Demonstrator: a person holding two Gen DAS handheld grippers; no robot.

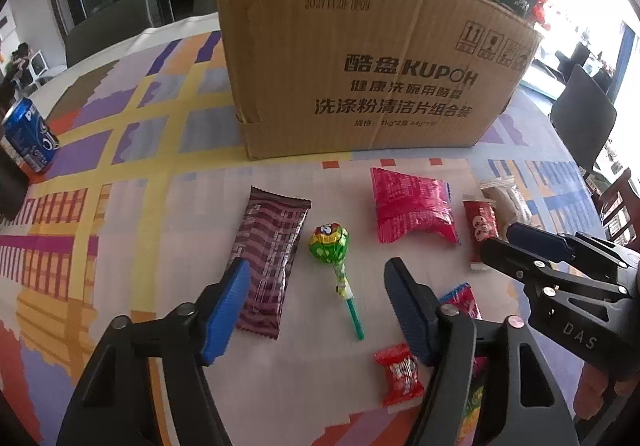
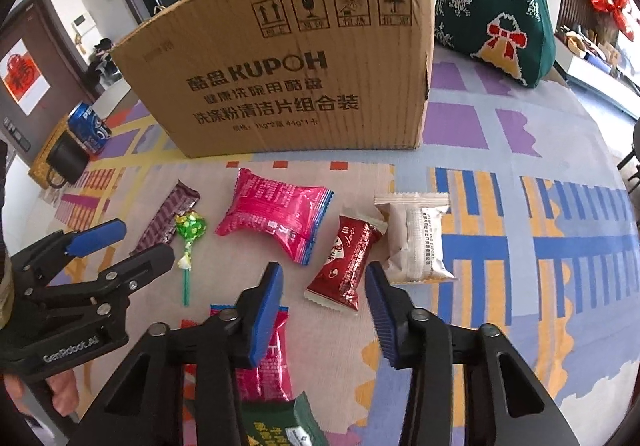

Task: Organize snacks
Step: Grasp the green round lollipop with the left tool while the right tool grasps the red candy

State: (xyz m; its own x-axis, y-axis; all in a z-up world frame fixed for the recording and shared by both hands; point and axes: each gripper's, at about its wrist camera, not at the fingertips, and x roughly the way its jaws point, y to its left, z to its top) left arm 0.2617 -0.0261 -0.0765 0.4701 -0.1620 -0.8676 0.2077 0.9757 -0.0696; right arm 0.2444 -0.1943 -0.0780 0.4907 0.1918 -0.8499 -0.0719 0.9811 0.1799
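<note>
Snacks lie on the patterned tablecloth in front of a cardboard box (image 1: 360, 58) (image 2: 288, 78). My left gripper (image 1: 318, 310) is open and empty, its fingers either side of a green lollipop (image 1: 330, 242) (image 2: 191, 227), with a purple bar (image 1: 270, 258) (image 2: 168, 220) under its left finger. My right gripper (image 2: 324, 310) (image 1: 516, 242) is open and empty, just short of a dark red packet (image 2: 346, 262) (image 1: 482, 226). A pink bag (image 1: 412, 206) (image 2: 276, 218) and a white packet (image 2: 416, 238) (image 1: 506, 196) lie near the box. A small red candy (image 1: 400, 374) and a pink-red packet (image 2: 264, 358) lie near me.
A blue Pepsi can (image 1: 28, 134) (image 2: 89, 128) stands at the far left beside a black mug (image 2: 66, 160). A green knitted Christmas bag (image 2: 500, 2) stands right of the box. A green packet (image 2: 280, 426) lies at the near edge. Dark chairs (image 1: 582, 122) stand beyond the table's right rim.
</note>
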